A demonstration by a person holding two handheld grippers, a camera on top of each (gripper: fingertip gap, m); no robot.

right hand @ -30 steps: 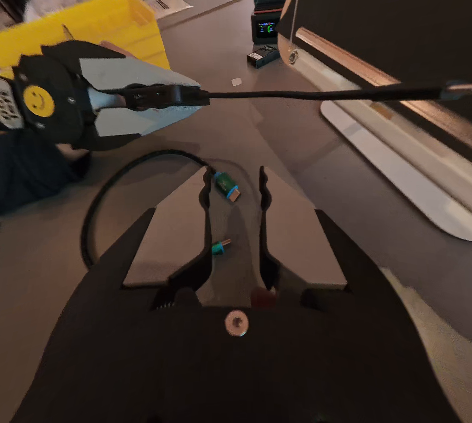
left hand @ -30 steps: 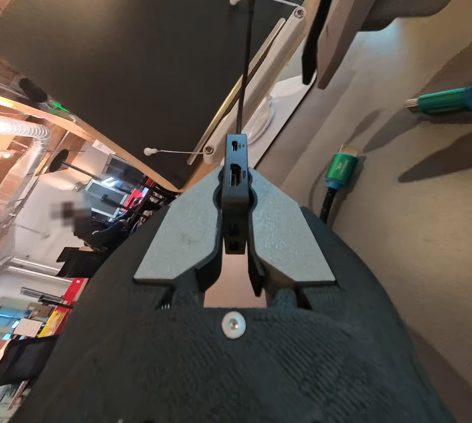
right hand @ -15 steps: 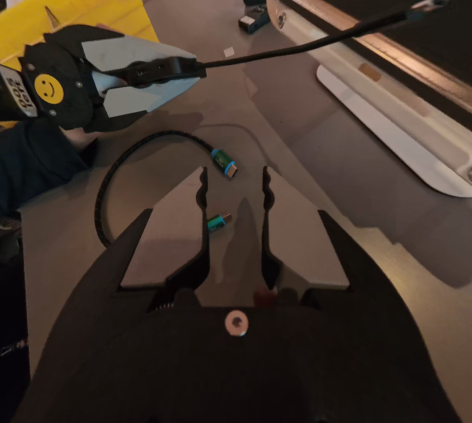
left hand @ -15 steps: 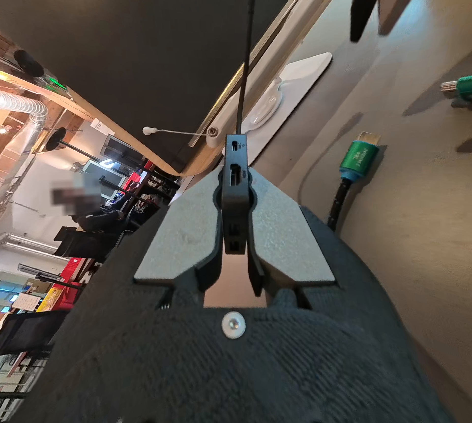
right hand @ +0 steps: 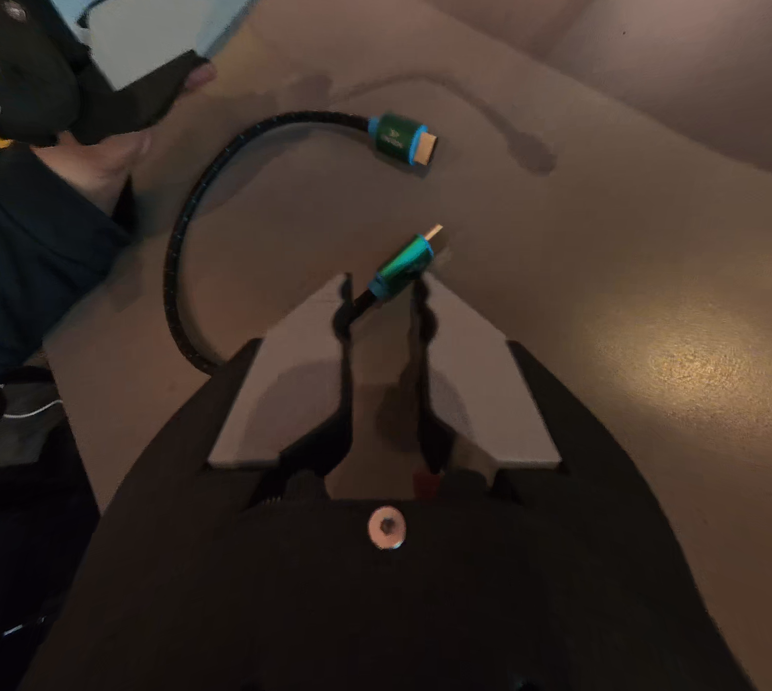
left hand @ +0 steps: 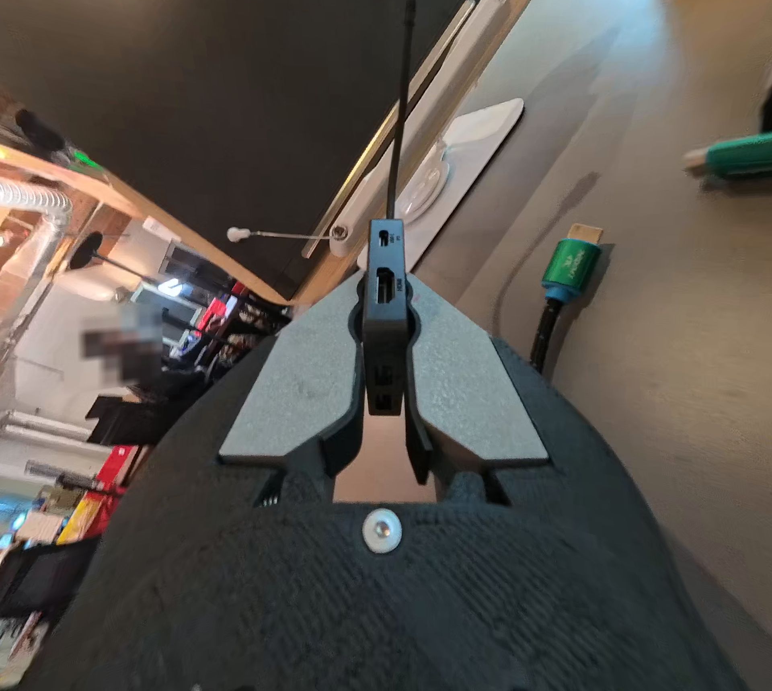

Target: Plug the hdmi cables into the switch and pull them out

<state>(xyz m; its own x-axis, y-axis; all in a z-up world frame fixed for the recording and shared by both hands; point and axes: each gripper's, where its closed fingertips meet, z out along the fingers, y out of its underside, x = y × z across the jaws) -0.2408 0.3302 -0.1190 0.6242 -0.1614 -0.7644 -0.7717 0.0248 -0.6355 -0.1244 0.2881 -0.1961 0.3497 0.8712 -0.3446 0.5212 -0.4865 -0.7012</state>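
My left gripper [left hand: 384, 295] is shut on the black switch [left hand: 384, 320] and holds it edge-up above the table, with an empty HDMI port facing the camera. A thin black lead [left hand: 403, 86] runs up from the switch. My right gripper [right hand: 382, 284] is open and low over the table. The rear of one green HDMI plug [right hand: 403, 261] lies between its fingertips, gold tip pointing away. The second green plug [right hand: 401, 138] lies farther off, joined by a black braided cable [right hand: 184, 236]. Both plugs also show in the left wrist view [left hand: 572, 261], [left hand: 739, 157].
A dark monitor [left hand: 209, 65] on a white stand base [left hand: 480, 144] stands behind the switch. In the right wrist view a person's hand [right hand: 104, 165] and dark sleeve [right hand: 41, 253] are at the left, below the blurred left gripper's pale finger plate [right hand: 167, 15]. The left gripper's tips are roughly 15 centimeters from the right gripper's.
My right gripper has dropped towards the table and closed in on the nearer green plug, jaws slightly narrower. It has left the left wrist view. My left gripper still holds the switch.
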